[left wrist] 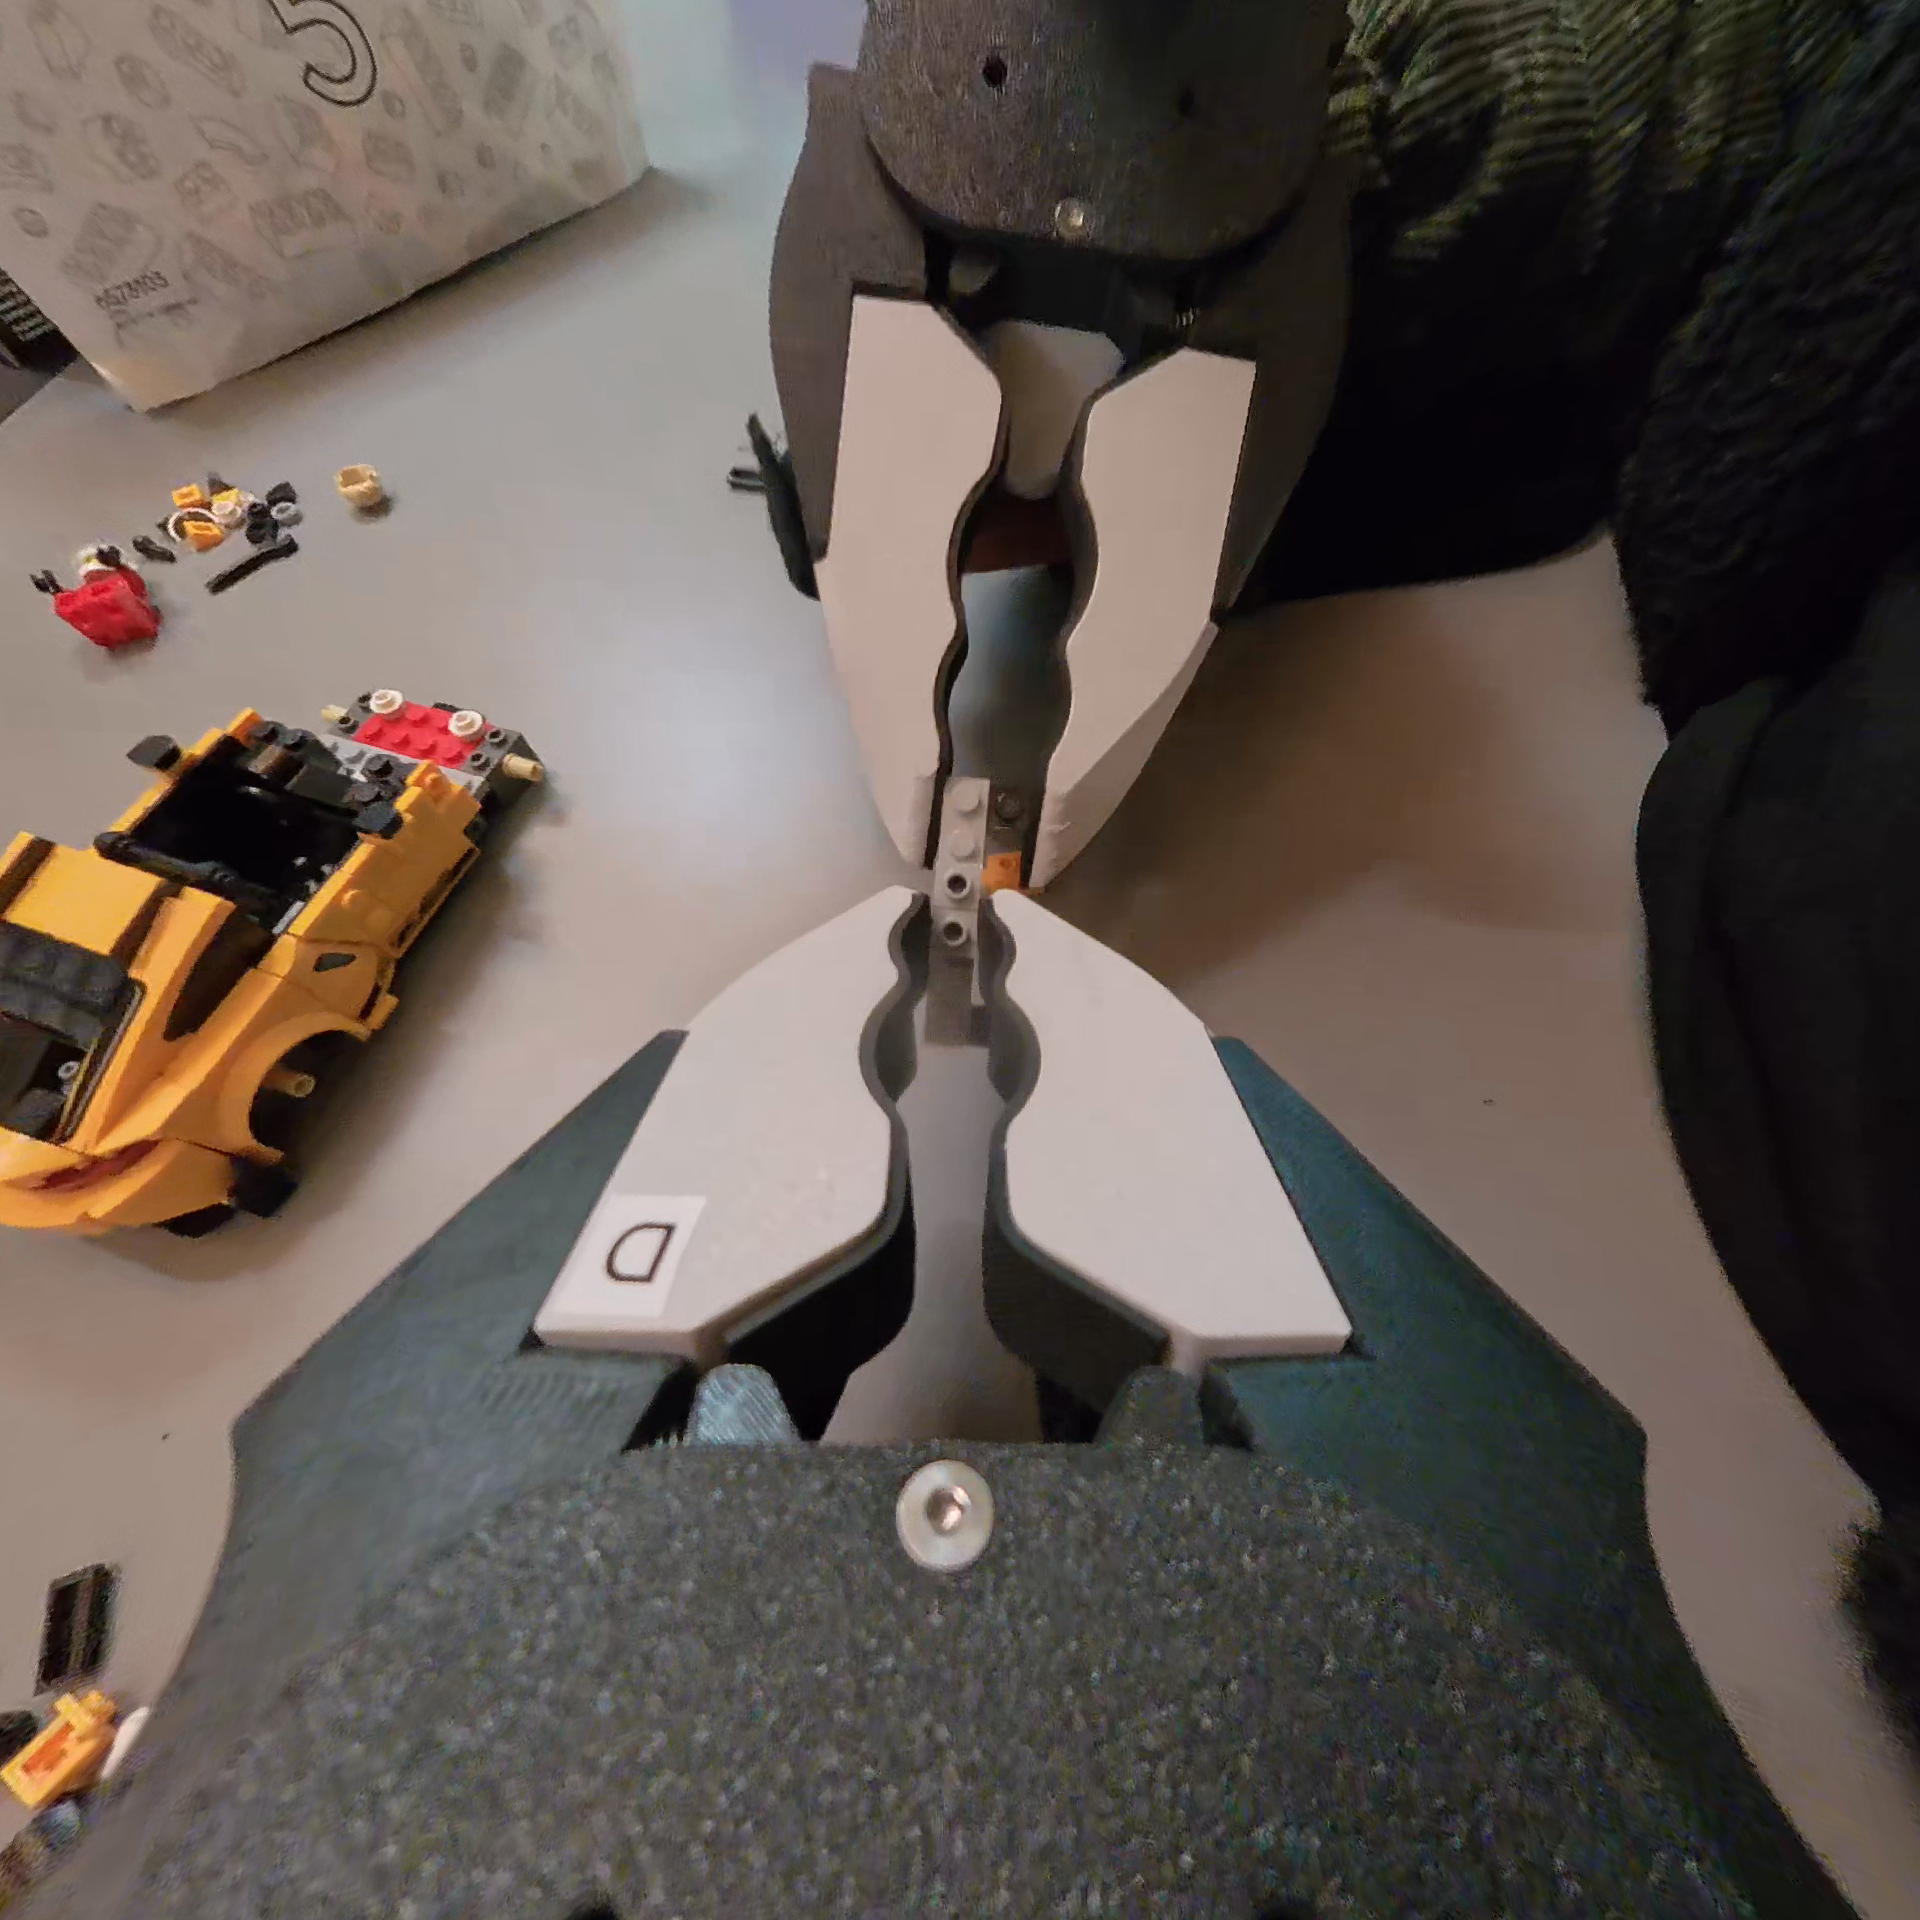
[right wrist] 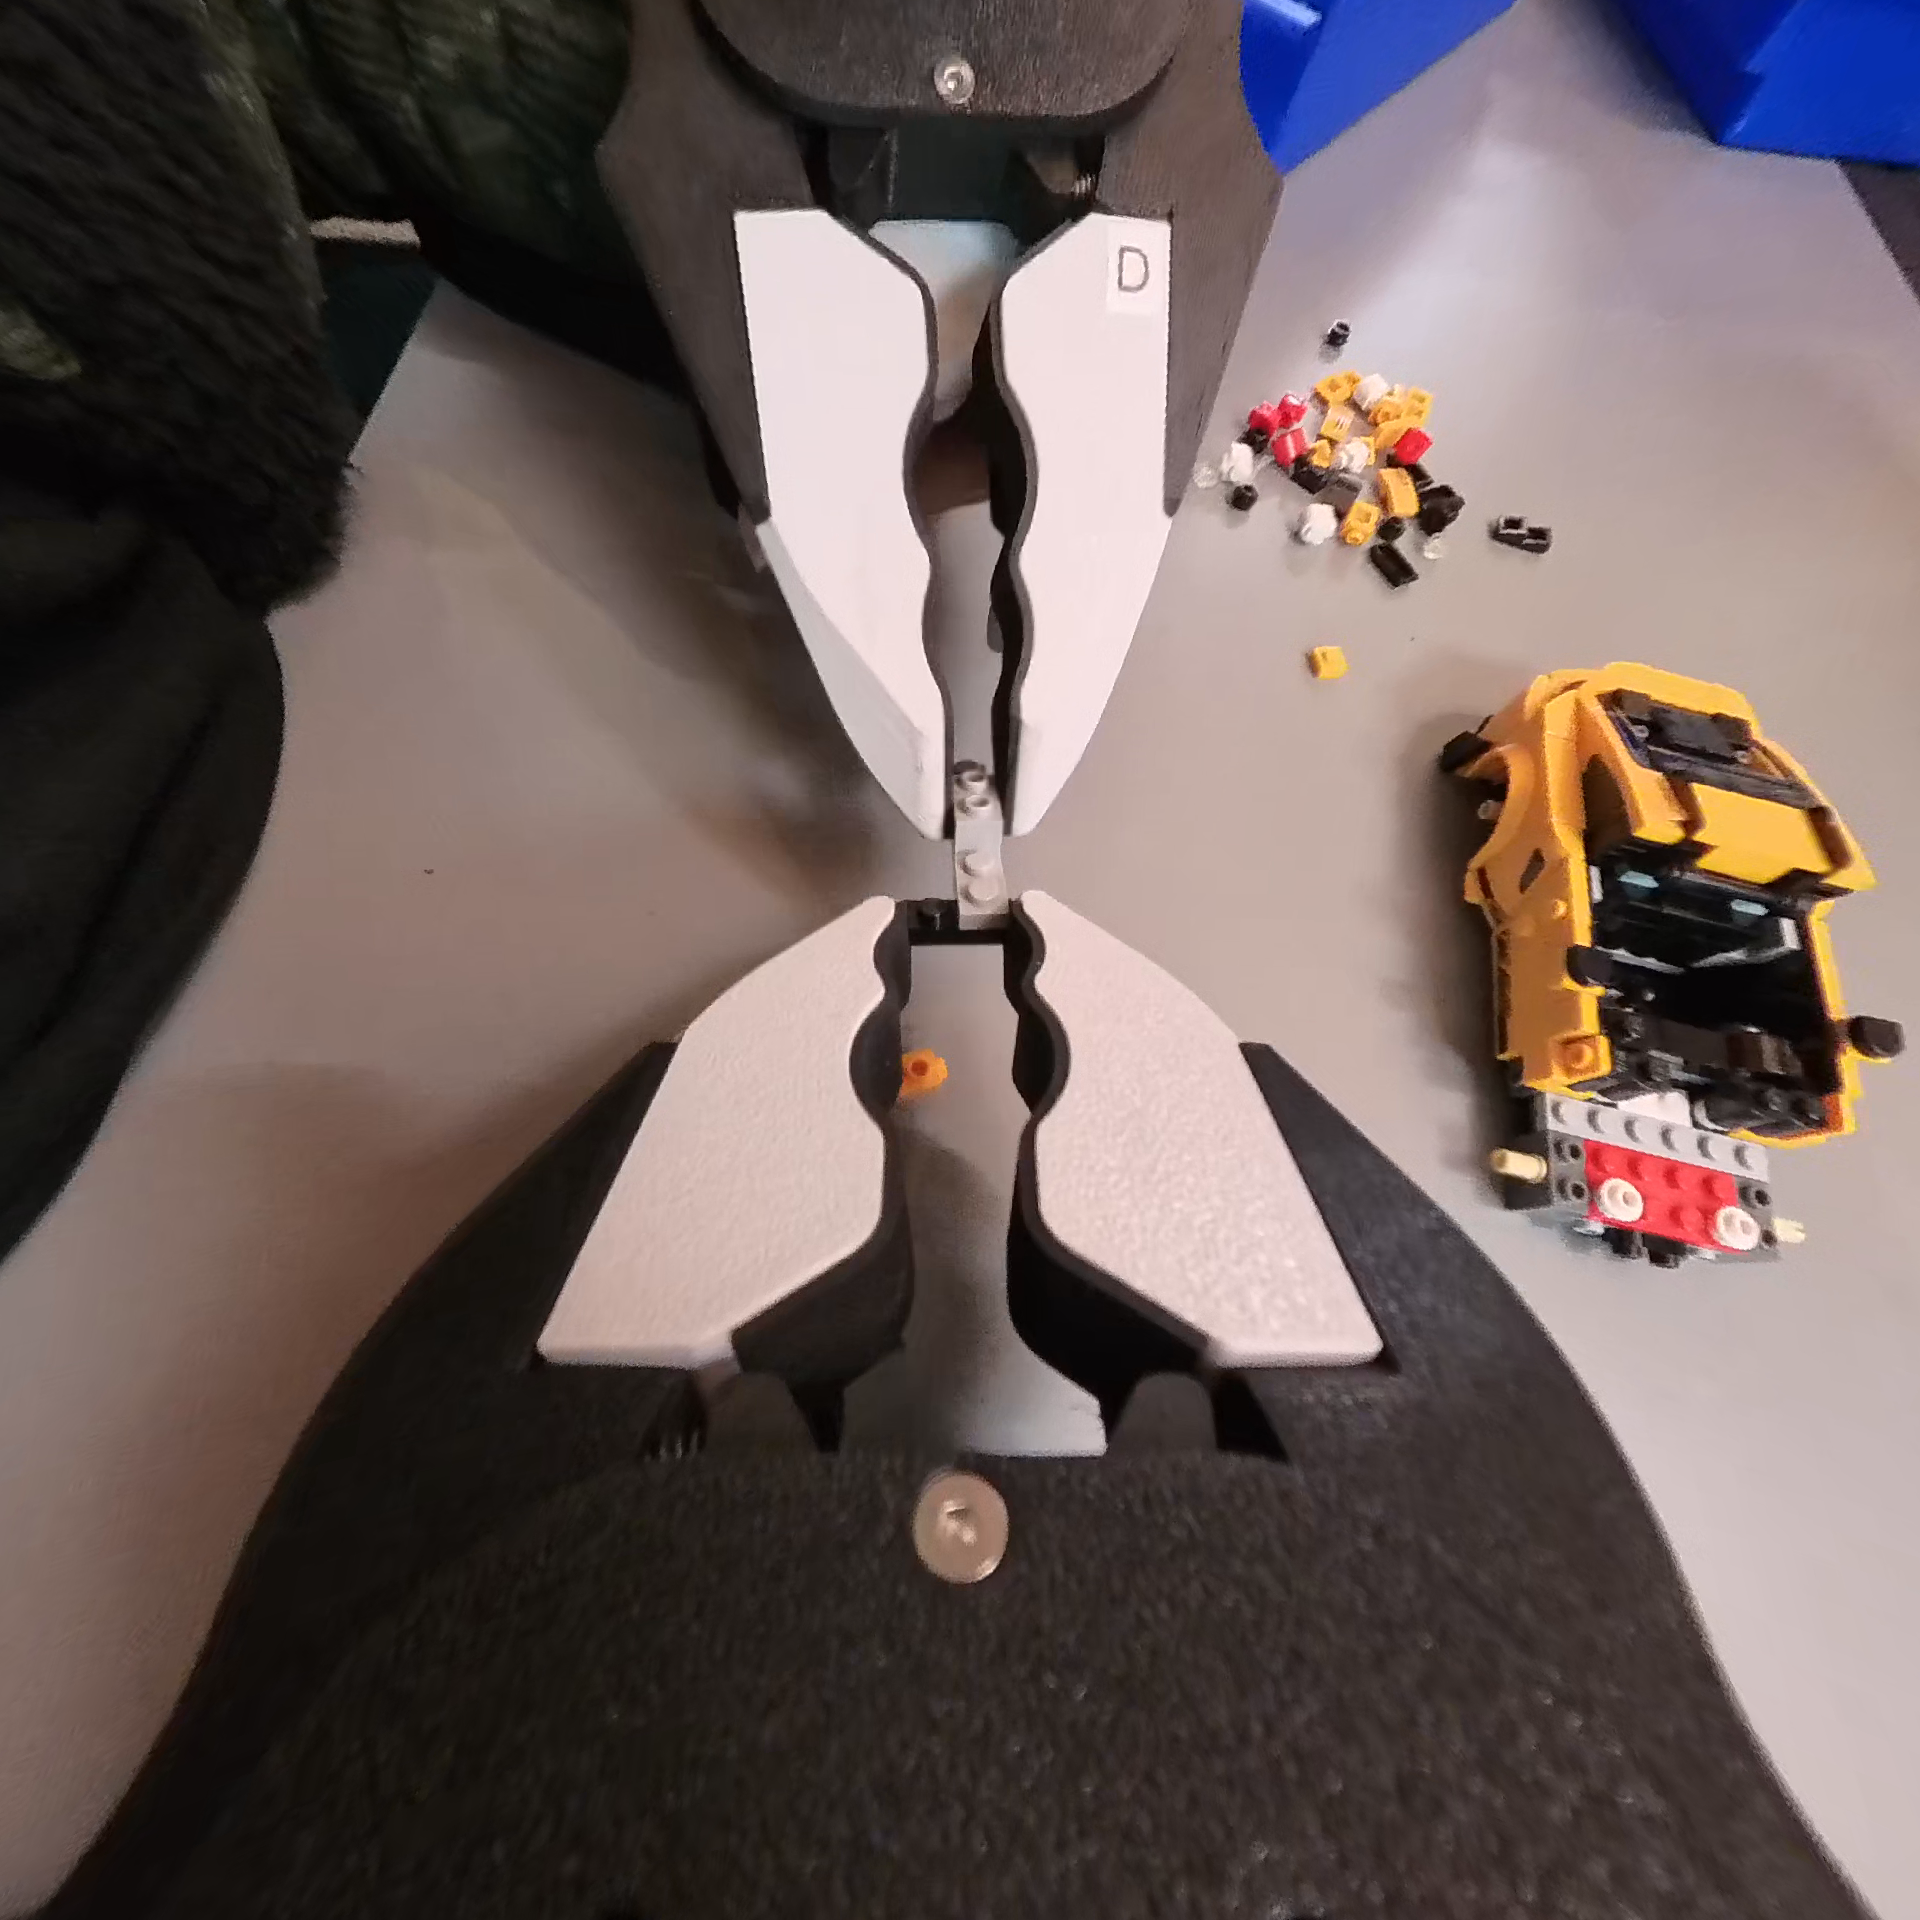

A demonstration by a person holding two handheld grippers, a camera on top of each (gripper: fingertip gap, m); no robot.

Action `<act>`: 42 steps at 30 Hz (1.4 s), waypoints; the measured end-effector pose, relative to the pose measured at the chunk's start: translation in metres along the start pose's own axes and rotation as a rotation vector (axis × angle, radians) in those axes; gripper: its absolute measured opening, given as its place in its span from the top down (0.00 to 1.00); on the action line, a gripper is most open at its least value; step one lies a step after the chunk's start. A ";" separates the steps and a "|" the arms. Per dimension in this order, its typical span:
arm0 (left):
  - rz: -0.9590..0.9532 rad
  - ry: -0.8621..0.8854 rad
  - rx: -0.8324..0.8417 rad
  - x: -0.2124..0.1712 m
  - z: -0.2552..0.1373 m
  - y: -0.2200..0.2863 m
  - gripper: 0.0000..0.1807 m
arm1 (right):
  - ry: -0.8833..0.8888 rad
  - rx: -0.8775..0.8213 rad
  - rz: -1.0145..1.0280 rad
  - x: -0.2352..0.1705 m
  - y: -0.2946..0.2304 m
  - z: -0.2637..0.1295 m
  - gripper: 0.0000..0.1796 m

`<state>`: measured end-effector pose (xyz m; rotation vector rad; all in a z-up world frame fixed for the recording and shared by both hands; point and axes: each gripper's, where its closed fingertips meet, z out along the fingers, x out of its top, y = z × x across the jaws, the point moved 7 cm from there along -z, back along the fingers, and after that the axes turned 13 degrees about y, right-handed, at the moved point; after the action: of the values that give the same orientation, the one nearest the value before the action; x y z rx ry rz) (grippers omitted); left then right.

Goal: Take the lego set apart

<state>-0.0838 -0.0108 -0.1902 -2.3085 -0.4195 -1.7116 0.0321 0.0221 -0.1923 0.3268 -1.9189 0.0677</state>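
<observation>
A narrow grey studded plate (left wrist: 961, 868) is held between both grippers above the table; it also shows in the right wrist view (right wrist: 979, 857). My left gripper (left wrist: 951, 920) is shut on one end of it. My right gripper (right wrist: 961, 914) is shut on the other end, where a small black piece (right wrist: 933, 920) and an orange bit (left wrist: 1006, 862) sit beside the plate. The two grippers face each other tip to tip. The partly stripped yellow lego car (left wrist: 208, 935) lies on the grey table, to my right in the right wrist view (right wrist: 1662, 935).
Loose small pieces lie in a pile (right wrist: 1351, 468) beyond the car, and another pile (left wrist: 197, 530) lies near a white paper bag (left wrist: 260, 177). A tiny orange piece (right wrist: 920, 1070) lies on the table under my right gripper. Blue bins (right wrist: 1558, 73) stand at the back. A person's dark fuzzy clothing (left wrist: 1714, 416) borders the table. Both grippers' tips are close together, under 4 cm apart.
</observation>
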 end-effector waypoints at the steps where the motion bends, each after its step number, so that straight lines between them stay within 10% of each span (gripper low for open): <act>1: 0.008 -0.013 0.000 -0.001 0.001 0.001 0.96 | -0.009 0.002 -0.004 -0.001 0.000 0.001 0.91; 30: -0.055 0.301 -0.151 0.033 -0.013 0.014 0.96 | -0.196 0.002 -0.061 -0.014 -0.009 0.014 0.91; 42: -0.112 -0.034 0.015 -0.009 0.001 -0.010 0.96 | -0.157 -0.039 0.018 -0.010 0.007 -0.010 0.91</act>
<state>-0.0892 -0.0022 -0.1986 -2.3473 -0.5767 -1.7141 0.0423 0.0325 -0.1970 0.2958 -2.0763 0.0167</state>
